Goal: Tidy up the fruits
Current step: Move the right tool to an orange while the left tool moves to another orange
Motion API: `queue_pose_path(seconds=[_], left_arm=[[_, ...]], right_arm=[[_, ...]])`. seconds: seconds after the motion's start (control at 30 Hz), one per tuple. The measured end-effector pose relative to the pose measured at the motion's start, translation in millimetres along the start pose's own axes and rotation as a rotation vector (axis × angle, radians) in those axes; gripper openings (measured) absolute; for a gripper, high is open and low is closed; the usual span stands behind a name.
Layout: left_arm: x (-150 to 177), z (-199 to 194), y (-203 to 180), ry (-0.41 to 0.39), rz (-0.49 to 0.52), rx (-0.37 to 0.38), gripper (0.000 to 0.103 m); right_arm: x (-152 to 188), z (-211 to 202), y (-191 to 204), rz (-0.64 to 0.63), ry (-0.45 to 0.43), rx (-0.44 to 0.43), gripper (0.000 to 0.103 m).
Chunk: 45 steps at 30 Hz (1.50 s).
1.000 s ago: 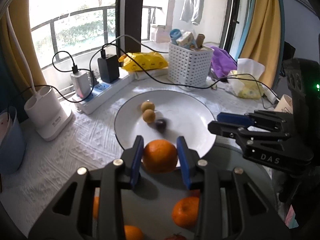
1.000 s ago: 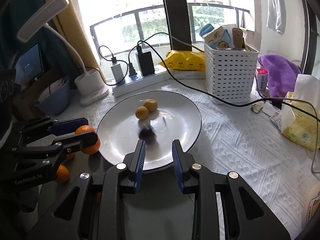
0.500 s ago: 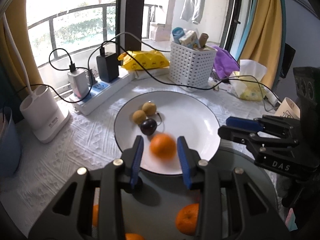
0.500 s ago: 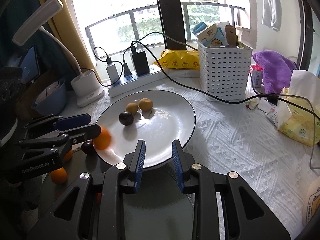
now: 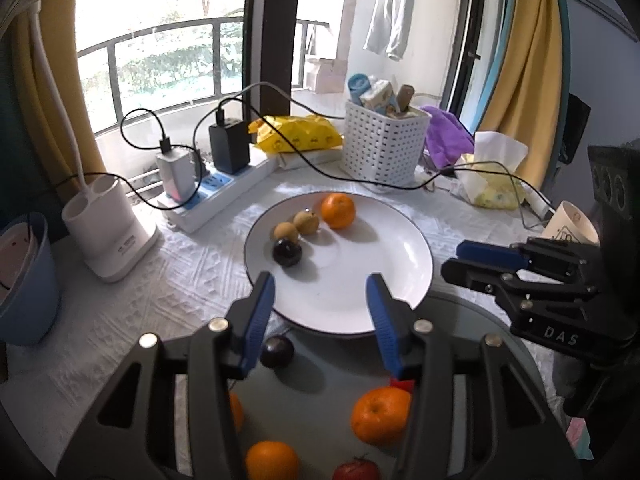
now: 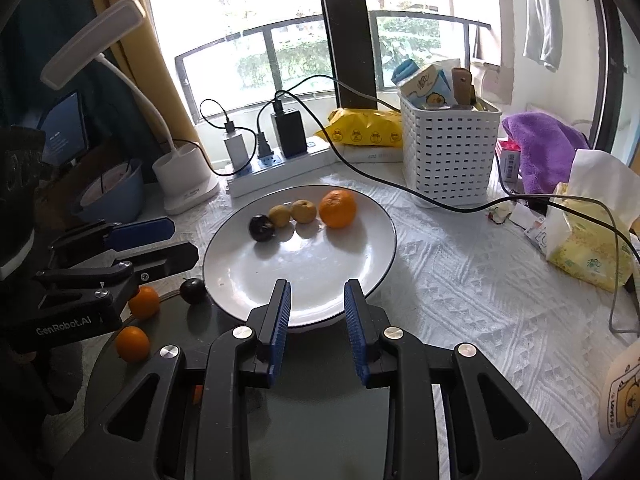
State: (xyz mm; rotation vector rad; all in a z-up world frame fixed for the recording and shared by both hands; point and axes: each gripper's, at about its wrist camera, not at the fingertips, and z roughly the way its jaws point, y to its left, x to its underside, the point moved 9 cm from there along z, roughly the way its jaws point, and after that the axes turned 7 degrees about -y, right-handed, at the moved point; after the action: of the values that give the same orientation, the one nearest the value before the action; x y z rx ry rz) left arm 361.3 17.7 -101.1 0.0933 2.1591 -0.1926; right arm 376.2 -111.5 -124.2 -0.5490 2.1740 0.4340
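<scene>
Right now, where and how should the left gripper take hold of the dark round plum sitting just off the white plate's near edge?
Grip the dark round plum across its widest middle, coming from above and a little from the near side. The white plate rim crowds its far side, so set the pads left and right of it. The left gripper, whose jaws have just been opening with nothing between them, likely fits.

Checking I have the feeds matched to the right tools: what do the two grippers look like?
Both are black angular frames with blue ribbed pads and silver screw heads. The left gripper reads "GenRobot.AI" on its side in the right wrist view; the right gripper reads "DAS" in the left wrist view. No cables or sleeves visible.
</scene>
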Motion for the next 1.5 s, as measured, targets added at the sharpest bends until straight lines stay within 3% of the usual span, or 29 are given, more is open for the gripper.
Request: queue_pose_path(seconds=[0.87, 1.4, 1.5], left_arm=[[38, -65, 21, -0.041, -0.061, -0.038, 0.049], [88, -73, 38, 0.015, -0.117, -0.049, 0.049], [94, -70, 40, 0.029, -0.123, -0.048, 0.049]], right_arm=[[21, -32, 53, -0.056, -0.005, -0.022, 0.030], [51, -24, 87, -0.085, 0.054, -0.053, 0.030], [55, -19, 91, -0.086, 0.069, -0.061, 0.035]])
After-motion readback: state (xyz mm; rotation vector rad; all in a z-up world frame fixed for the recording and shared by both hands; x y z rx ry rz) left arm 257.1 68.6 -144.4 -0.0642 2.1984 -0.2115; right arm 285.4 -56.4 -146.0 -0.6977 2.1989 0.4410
